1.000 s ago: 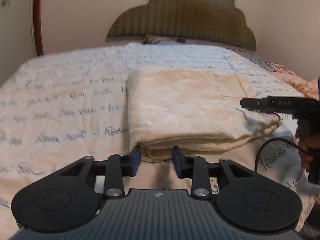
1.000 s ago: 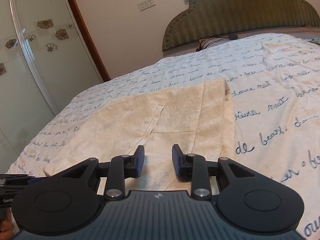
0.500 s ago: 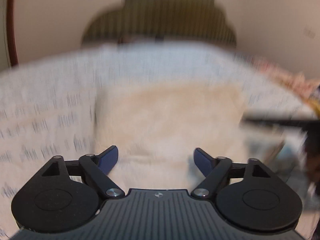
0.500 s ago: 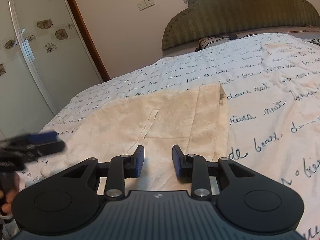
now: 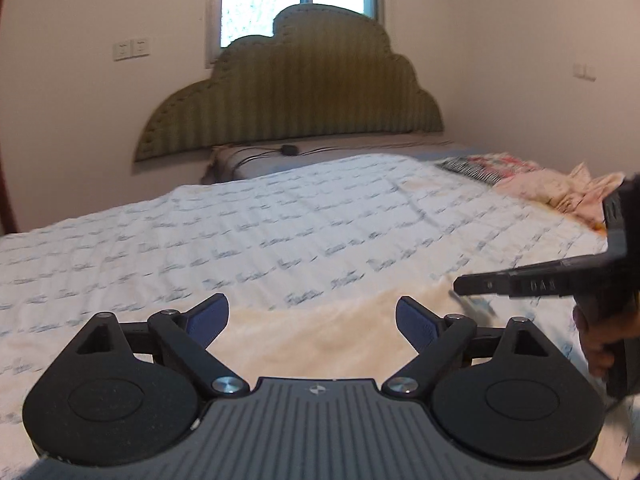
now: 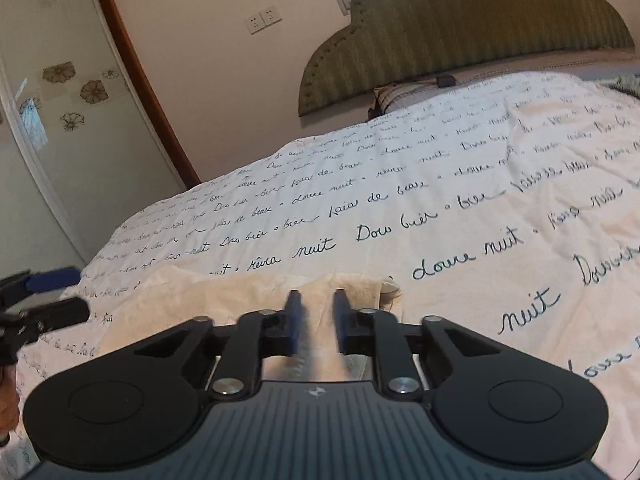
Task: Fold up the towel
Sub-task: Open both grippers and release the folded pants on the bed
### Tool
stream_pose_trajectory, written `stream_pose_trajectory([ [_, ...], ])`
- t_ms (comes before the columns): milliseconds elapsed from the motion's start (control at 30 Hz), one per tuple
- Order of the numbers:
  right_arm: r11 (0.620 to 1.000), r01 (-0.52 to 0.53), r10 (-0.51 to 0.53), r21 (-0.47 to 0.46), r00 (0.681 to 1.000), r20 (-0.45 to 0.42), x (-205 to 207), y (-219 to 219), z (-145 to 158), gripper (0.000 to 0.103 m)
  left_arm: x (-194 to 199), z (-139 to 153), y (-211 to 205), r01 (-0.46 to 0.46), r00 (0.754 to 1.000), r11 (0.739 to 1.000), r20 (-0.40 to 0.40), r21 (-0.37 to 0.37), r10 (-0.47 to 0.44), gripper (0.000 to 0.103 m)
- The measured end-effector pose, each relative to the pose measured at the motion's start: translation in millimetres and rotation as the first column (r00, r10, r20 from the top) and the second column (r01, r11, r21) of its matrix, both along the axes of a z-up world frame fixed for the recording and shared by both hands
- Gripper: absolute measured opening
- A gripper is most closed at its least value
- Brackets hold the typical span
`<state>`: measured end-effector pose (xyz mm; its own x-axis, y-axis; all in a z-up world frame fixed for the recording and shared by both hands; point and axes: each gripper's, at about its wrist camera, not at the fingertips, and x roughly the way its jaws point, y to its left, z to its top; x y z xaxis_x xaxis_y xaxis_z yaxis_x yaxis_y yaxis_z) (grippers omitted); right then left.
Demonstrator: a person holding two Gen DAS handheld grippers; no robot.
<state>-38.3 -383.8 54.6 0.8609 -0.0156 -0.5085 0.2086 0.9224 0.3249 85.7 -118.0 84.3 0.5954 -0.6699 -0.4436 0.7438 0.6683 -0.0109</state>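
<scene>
A cream towel (image 5: pixel 320 344) lies folded on the script-printed bedspread (image 5: pixel 280 232). My left gripper (image 5: pixel 312 320) hovers over its near part. Its jaws stand wide and are still opening, with towel below them and nothing gripped. My right gripper (image 6: pixel 317 320) sits at the towel's (image 6: pixel 224 292) far edge near the right corner, its blue pads drawn close on a ridge of the fabric. From the left wrist view the right gripper (image 5: pixel 464 286) shows as one dark bar at the towel's right corner, held by a hand (image 5: pixel 600 344). The left gripper (image 6: pixel 68 294) shows open at the far left.
A green scalloped headboard (image 5: pixel 288 100) and a window stand beyond the bed. Crumpled floral cloth (image 5: pixel 552 184) lies at the bed's right side. A black plug and cable (image 5: pixel 289 150) rest near the pillows. A flowered glass door (image 6: pixel 60 120) stands to the left.
My left gripper let go, opened wide and swung across the towel, which now sits low in its view. My right gripper moved forward to the towel's far edge and its jaws closed in.
</scene>
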Motion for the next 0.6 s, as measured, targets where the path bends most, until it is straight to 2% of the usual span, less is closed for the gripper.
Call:
stream_pose_trajectory([
  [67,0.993,0.036,-0.034,-0.112,0.999,0.021,-2.9,8.3,9.9,0.004,13.5,-13.9,-15.0,-0.012,0.999,1.000,-0.041,0.028,0.014,0.092],
  [133,0.970,0.068,-0.070,-0.232,0.998,-0.001,0.3,11.4,11.7,0.004,29.0,-37.8,-31.3,-0.046,0.988,0.990,-0.139,0.135,0.064,0.087],
  [167,0.965,0.074,-0.084,-0.251,0.996,-0.031,3.3,9.7,8.5,0.005,34.3,-50.2,-36.0,-0.054,0.980,0.984,-0.178,0.170,0.085,0.088],
  [200,0.972,0.068,-0.082,-0.223,0.995,-0.055,3.6,6.2,5.4,0.005,33.5,-58.2,-36.8,-0.056,0.982,0.982,-0.169,0.178,0.087,0.090],
  [267,0.991,0.022,-0.025,-0.135,1.000,-0.019,-7.2,6.6,7.3,0.008,24.5,-60.9,-35.3,-0.065,0.990,0.982,-0.112,0.180,0.086,0.091],
  [333,0.986,-0.042,0.042,-0.159,0.999,-0.003,-13.7,20.4,10.1,0.013,18.5,-55.8,-33.7,-0.079,0.992,0.981,-0.081,0.176,0.095,0.090],
  [400,0.973,-0.097,0.081,-0.208,0.993,-0.081,-8.0,31.3,-0.8,0.014,14.2,-51.0,-29.2,-0.099,0.992,0.980,-0.062,0.172,0.111,0.092],
  [433,0.967,-0.098,0.064,-0.234,0.987,-0.149,-1.5,33.6,-12.4,0.014,13.3,-51.0,-28.4,-0.103,0.991,0.978,-0.061,0.184,0.116,0.092],
  [467,0.966,-0.081,0.037,-0.244,0.983,-0.180,0.8,31.2,-22.3,0.014,11.7,-50.0,-26.6,-0.113,0.990,0.973,-0.055,0.201,0.126,0.092],
  [533,0.981,0.006,-0.035,-0.195,0.989,-0.146,-9.1,21.3,-22.5,0.015,2.9,-46.2,-13.4,-0.142,0.989,0.970,-0.013,0.199,0.147,0.092],
  [600,0.997,0.054,-0.058,-0.056,0.996,-0.072,-27.3,3.8,-16.9,0.018,-6.1,-41.6,5.8,-0.160,0.987,0.972,0.029,0.171,0.158,0.094],
])
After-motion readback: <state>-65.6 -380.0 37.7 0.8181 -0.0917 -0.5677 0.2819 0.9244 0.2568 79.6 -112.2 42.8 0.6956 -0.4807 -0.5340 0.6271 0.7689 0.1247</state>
